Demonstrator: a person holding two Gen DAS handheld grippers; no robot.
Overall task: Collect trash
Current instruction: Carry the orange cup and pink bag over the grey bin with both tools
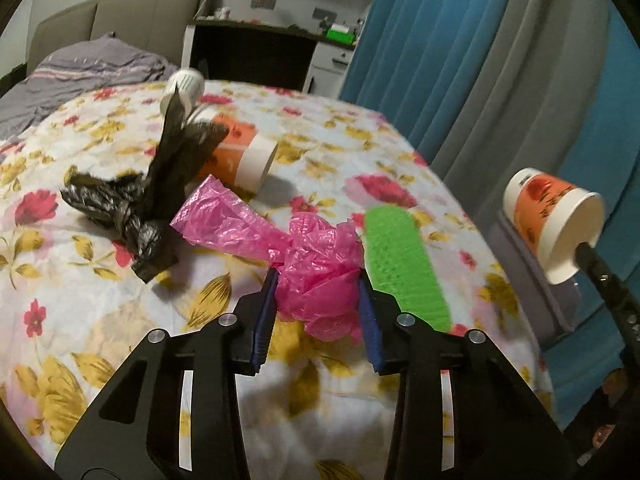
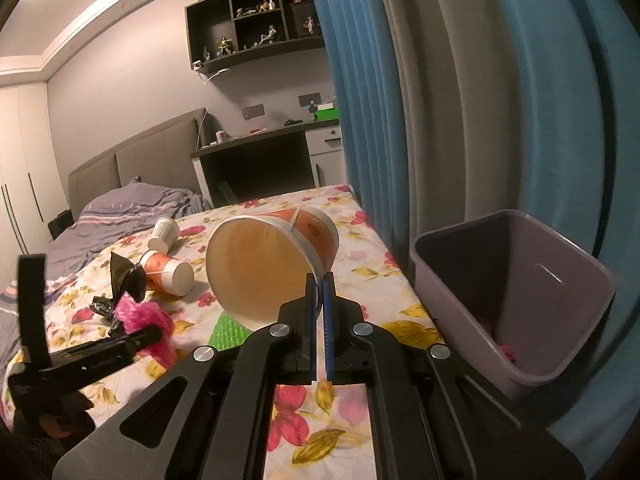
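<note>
A crumpled pink plastic bag (image 1: 316, 268) (image 2: 144, 316) lies on the flowered bedspread (image 1: 360, 140), and my left gripper (image 1: 318, 292) has its blue pads pressed against both sides of it. My right gripper (image 2: 319, 280) is shut on the rim of an orange paper cup (image 2: 272, 260), held in the air on its side with the mouth towards the camera; the left wrist view shows that cup (image 1: 554, 220) off the bed's right edge. On the bed also lie a knotted black bag (image 1: 120, 208), a second orange cup (image 1: 240, 152) and a white cup (image 1: 186, 84).
A lilac plastic bin (image 2: 520, 300) stands to the right of the bed against the blue and grey curtain (image 2: 400, 120), with something pink at its bottom. A flat green textured piece (image 1: 404, 268) lies beside the pink bag. A purple duvet (image 2: 120, 212), headboard and desk are beyond.
</note>
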